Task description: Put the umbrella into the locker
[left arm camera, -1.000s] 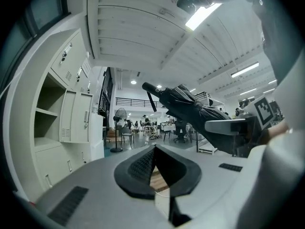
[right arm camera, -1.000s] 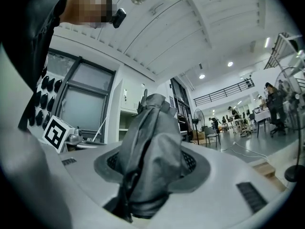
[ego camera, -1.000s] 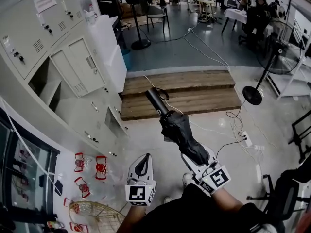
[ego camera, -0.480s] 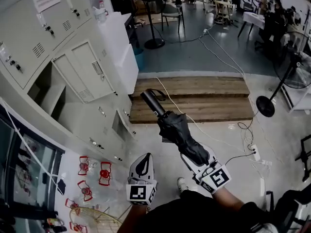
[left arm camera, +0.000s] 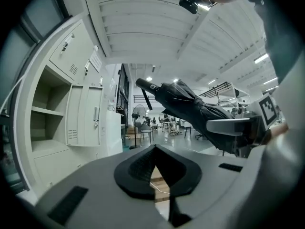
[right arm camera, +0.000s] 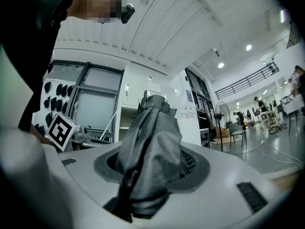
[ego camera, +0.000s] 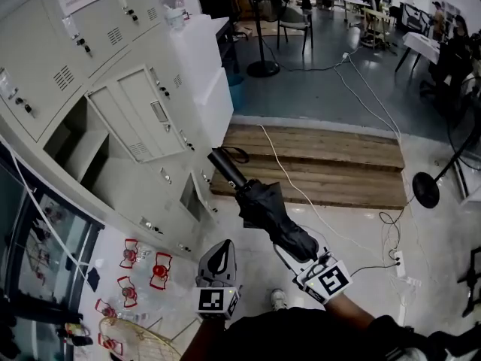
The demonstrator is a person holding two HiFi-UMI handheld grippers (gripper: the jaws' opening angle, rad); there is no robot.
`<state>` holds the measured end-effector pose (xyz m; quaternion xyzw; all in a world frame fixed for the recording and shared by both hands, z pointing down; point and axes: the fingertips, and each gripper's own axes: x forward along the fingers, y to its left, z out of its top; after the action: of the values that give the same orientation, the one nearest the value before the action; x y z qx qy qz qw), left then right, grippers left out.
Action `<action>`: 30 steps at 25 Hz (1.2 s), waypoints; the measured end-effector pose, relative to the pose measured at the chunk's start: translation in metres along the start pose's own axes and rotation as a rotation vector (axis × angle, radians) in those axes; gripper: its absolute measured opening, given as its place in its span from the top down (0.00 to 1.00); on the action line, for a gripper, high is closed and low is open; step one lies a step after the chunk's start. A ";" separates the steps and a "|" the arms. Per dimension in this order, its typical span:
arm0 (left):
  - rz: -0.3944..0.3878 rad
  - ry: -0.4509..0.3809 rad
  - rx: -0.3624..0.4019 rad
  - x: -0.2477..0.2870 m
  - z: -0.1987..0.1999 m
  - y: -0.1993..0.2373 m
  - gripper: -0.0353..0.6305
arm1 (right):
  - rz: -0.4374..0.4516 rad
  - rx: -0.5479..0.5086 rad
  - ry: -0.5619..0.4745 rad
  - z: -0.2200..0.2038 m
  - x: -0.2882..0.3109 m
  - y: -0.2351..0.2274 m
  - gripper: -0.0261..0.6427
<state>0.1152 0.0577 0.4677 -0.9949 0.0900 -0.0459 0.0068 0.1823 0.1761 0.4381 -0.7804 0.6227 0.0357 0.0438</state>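
The folded black umbrella (ego camera: 264,210) is in the air above the floor (ego camera: 353,232), outside the locker (ego camera: 113,66). The right gripper (ego camera: 294,251) has it by the canopy end, and its fingers (right arm camera: 196,162) are clamped on the bunched fabric, which fills the gap between them in the right gripper view. From there the umbrella slants up and to the left in the head view, with its handle (ego camera: 224,167) at the far end pointing toward the lower locker doors. A strap loop (ego camera: 239,153) hangs at the handle.

The left gripper (ego camera: 220,248) is just left of the right one and lower in the head view, well clear of the umbrella. Its fingers (left arm camera: 137,164) are drawn together to a narrow slit with nothing between them. In the left gripper view the umbrella crosses above and to the right of them.

The locker stands along the left side. One compartment (ego camera: 74,143) is open, a shelf shows inside it, and its door (ego camera: 141,116) is swung out. The other doors in view are shut.

Beyond the umbrella lie wooden steps (ego camera: 331,164) with a white cable (ego camera: 279,168) running over them. A stand fan (ego camera: 263,68) is on the grey floor behind the steps. Red items (ego camera: 143,265) lie on the floor beside the left gripper.
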 end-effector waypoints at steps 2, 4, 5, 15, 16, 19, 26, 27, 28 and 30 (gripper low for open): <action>0.032 -0.003 -0.011 0.006 0.005 0.006 0.95 | 0.030 0.004 0.001 -0.001 0.010 -0.005 0.64; 0.055 -0.004 -0.016 0.010 0.011 0.010 0.95 | 0.060 -0.001 0.000 -0.001 0.020 -0.007 0.64; 0.067 -0.004 -0.013 0.012 0.012 0.014 0.95 | 0.074 -0.003 0.000 -0.002 0.025 -0.008 0.64; 0.188 0.009 -0.023 0.021 0.002 0.080 0.95 | 0.175 -0.002 0.020 -0.015 0.105 -0.007 0.64; 0.203 0.012 -0.028 0.020 0.001 0.091 0.95 | 0.191 0.013 0.006 -0.016 0.116 -0.004 0.64; 0.246 0.006 -0.032 0.021 0.001 0.123 0.95 | 0.236 0.051 0.002 -0.023 0.149 0.006 0.64; 0.314 0.004 -0.045 0.025 0.001 0.201 0.95 | 0.329 0.042 0.054 -0.041 0.228 0.038 0.64; 0.325 0.004 -0.042 0.024 0.001 0.212 0.95 | 0.341 0.041 0.062 -0.043 0.238 0.042 0.64; 0.335 0.002 -0.039 0.024 0.002 0.223 0.95 | 0.354 0.039 0.069 -0.045 0.248 0.047 0.64; 0.356 0.000 -0.042 0.022 0.001 0.244 0.95 | 0.374 0.035 0.081 -0.050 0.267 0.055 0.64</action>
<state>0.0932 -0.1859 0.4638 -0.9631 0.2657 -0.0420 -0.0059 0.1883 -0.1005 0.4570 -0.6508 0.7588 0.0009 0.0251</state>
